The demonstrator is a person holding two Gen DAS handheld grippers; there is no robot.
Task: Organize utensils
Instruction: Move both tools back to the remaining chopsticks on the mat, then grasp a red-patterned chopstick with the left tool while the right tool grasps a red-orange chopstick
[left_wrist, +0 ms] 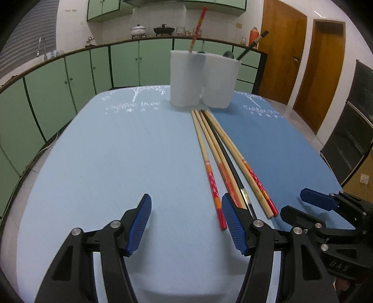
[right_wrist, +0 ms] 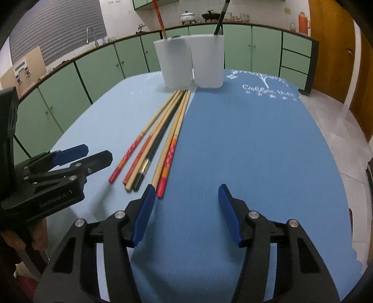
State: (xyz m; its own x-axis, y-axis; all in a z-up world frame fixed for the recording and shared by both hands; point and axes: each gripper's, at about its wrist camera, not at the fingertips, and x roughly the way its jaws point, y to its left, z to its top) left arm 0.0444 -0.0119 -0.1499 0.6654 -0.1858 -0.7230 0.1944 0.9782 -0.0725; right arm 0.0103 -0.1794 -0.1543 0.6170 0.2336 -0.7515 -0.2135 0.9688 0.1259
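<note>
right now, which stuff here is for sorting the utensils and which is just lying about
For the job:
- loose chopsticks
- left white cup, red-ended chopstick in it
- right white cup, black chopstick in it

Just about:
- pots on counter
- orange flask
- faucet

The white holders hide the lower parts of the red-patterned chopstick and the black chopstick standing in them. The right finger of the left gripper covers the near ends of some lying chopsticks. The white print on the table is perhaps lettering, too blurred to read.
</note>
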